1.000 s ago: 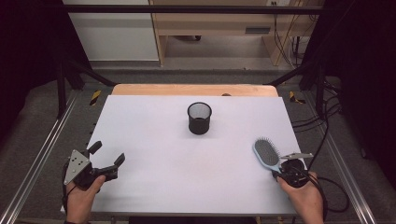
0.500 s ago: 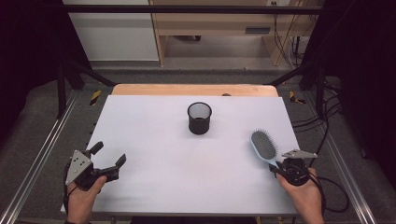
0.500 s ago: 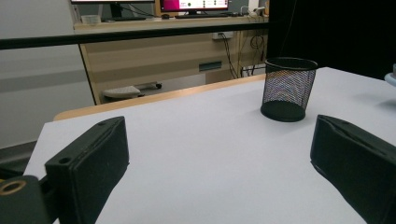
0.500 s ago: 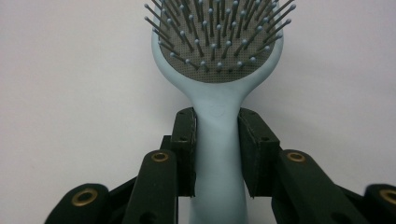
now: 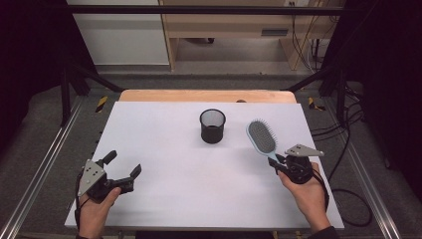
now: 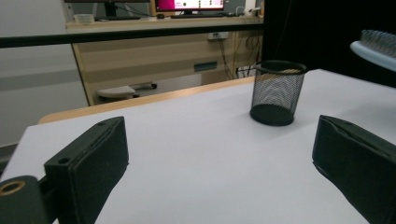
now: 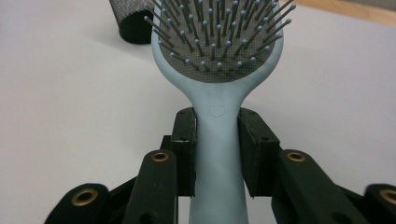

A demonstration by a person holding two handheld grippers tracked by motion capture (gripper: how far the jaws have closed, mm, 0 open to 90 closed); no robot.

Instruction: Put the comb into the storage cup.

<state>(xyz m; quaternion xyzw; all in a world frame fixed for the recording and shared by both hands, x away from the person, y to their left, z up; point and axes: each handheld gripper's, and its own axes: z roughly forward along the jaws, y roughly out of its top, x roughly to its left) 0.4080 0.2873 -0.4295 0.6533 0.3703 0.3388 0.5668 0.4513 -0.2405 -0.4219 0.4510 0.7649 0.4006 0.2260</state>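
High view: right gripper pinched hairbrush by its handle, head aimed up-left beside mesh cup; left gripper view: left gripper spread, brush cut off; right gripper view: head cropped, handle end hidden.

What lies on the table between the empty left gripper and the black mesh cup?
Nothing: in the high view only bare white table runs from the open left gripper to the black wire-mesh cup.
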